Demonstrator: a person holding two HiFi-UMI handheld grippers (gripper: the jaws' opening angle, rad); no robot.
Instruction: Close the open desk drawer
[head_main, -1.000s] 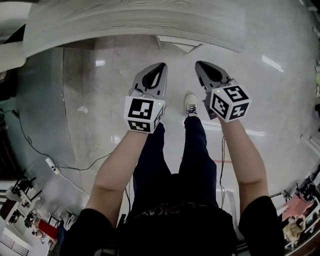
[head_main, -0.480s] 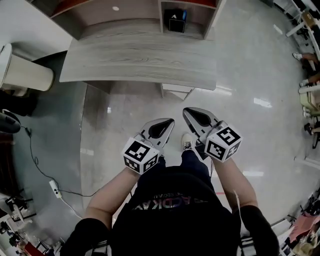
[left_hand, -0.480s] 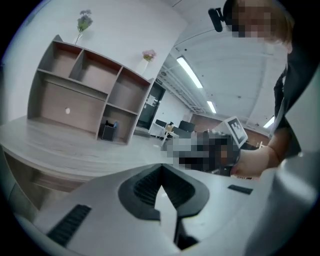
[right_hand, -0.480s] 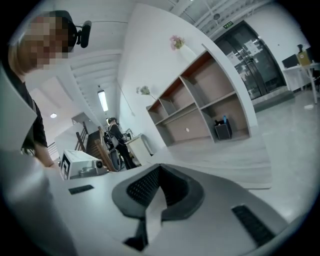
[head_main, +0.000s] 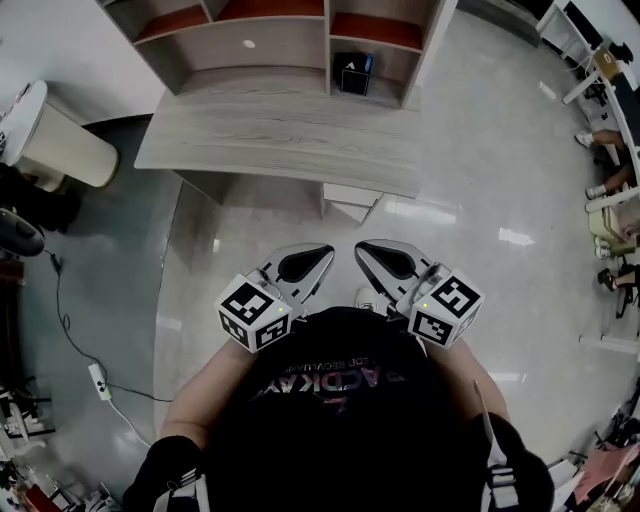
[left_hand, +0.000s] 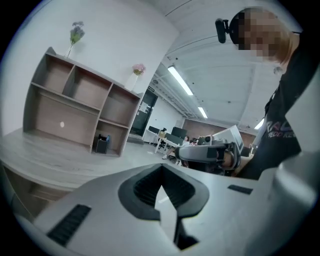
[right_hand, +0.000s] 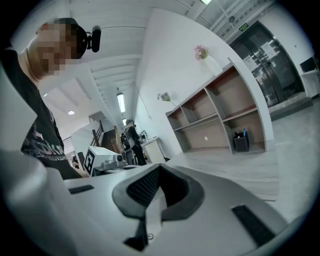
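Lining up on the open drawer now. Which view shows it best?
Head view: the drawer juts out from under the desk front edge, seen from above. Both gripper views show only the desk and shelves, with no clear sight of the drawer.

Place: an open-plan office.
Landmark: a pale grey wood-grain desk (head_main: 280, 140) is seen on a glossy pale tiled floor (head_main: 480, 180).
Storage: a grey open shelf unit with brown-lined cubbies (head_main: 270, 35) is set along the desk's far edge, topped by a white vase of pink flowers (left_hand: 137, 71).
Beyond the desk: further workstations with dark monitors (left_hand: 175, 136) are seen under long ceiling strip lights (left_hand: 179, 81).
Wiring: a white power strip (head_main: 98, 381) is laid on the floor left of the desk.
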